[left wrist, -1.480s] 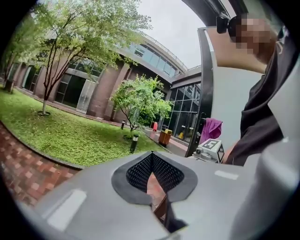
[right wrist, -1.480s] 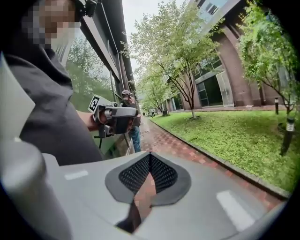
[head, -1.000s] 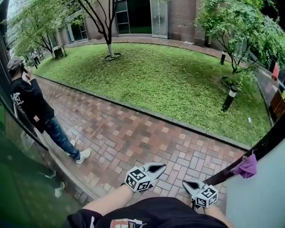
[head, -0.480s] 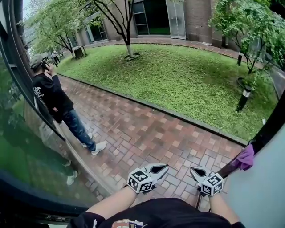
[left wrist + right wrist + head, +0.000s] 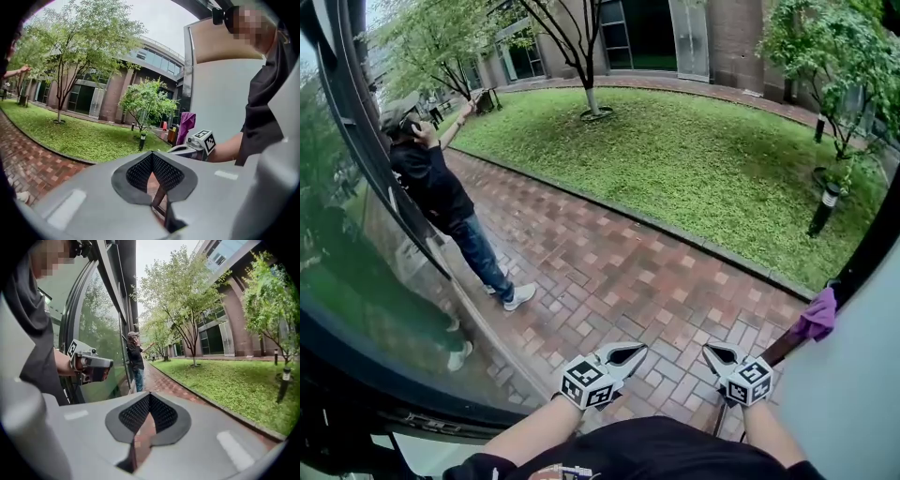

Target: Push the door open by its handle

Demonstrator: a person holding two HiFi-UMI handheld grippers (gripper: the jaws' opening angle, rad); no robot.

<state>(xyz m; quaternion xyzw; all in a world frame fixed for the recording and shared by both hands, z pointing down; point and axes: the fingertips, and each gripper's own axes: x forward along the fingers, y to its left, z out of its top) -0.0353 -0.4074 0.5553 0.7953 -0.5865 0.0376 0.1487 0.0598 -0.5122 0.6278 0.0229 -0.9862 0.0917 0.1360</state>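
The glass door stands swung out on my left, its dark frame curving up the picture; I can make out no handle on it. In the right gripper view the glass door reflects trees. My left gripper and right gripper hover side by side over the brick path, both shut and holding nothing, touching neither door nor wall. Up close, the left gripper has its pads pressed together, and so does the right gripper. Each camera catches the other gripper: the right gripper and the left gripper.
A person in a dark shirt and jeans stands beside the glass. At my right is a white panel with a purple cloth hanging on a dark bar. Ahead lie the brick path, a lawn and a bollard lamp.
The glass door and its dark frame fill more of the left side. The bystander now shows nearer the middle, one arm raised. Both grippers stay shut, side by side.
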